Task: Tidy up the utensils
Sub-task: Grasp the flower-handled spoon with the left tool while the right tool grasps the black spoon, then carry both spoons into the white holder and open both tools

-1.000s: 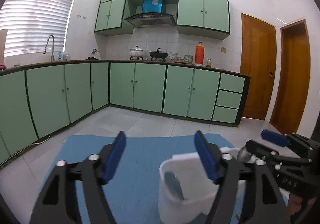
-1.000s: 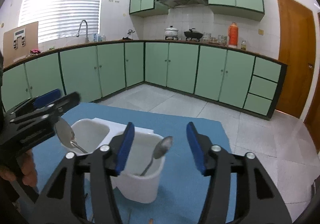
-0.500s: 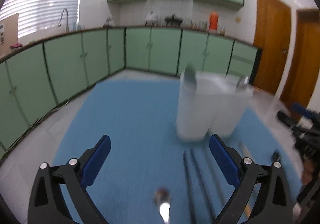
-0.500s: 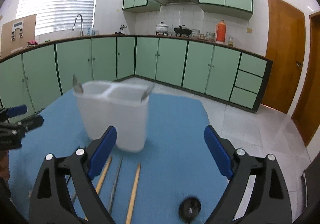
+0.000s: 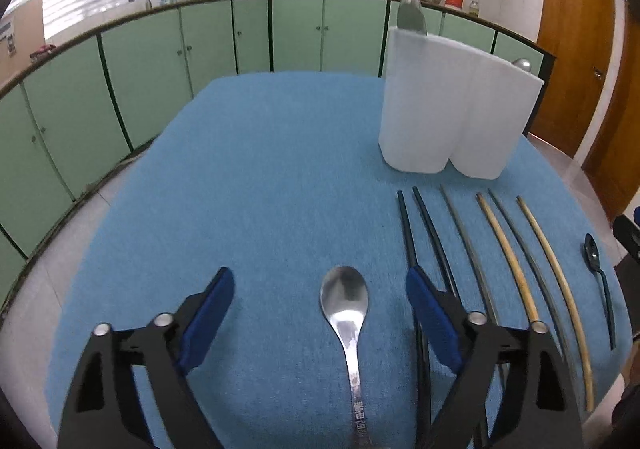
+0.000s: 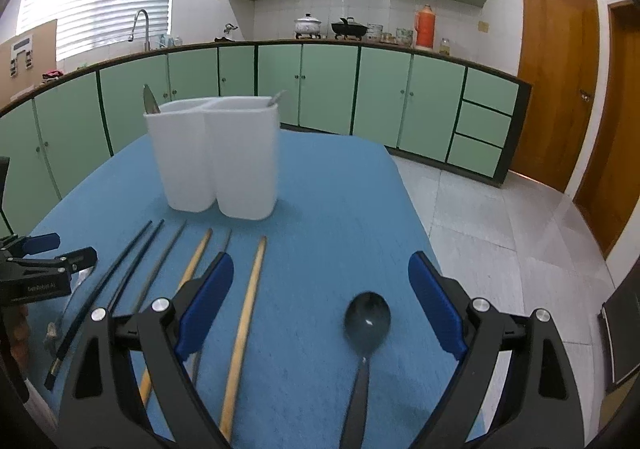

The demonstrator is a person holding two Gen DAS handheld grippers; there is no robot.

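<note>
A silver spoon (image 5: 344, 301) lies on the blue cloth (image 5: 260, 169), bowl away from me, between the jaws of my left gripper (image 5: 320, 277). Those jaws are closing, but the pads stand clear of the spoon. A dark spoon (image 6: 367, 319) lies between the wide jaws of my open right gripper (image 6: 321, 259), untouched. Farther back stands a white two-compartment holder (image 5: 452, 105) (image 6: 216, 157) with one spoon (image 6: 150, 101) in its left compartment and another spoon (image 6: 276, 99) in its right. Several chopsticks (image 5: 508, 257) (image 6: 244, 313) lie side by side between the two spoons.
The cloth-covered table ends at a tiled floor (image 6: 500, 217) on the right. Green kitchen cabinets (image 6: 328, 89) run along the far walls, with wooden doors (image 6: 560, 89) at the right. The left gripper (image 6: 68, 249) shows at the left edge of the right wrist view.
Both grippers have left the top of the white holder, pulled back and sunk toward the cloth. Each now stands over a lying spoon. The right jaws are wider than a second ago.
</note>
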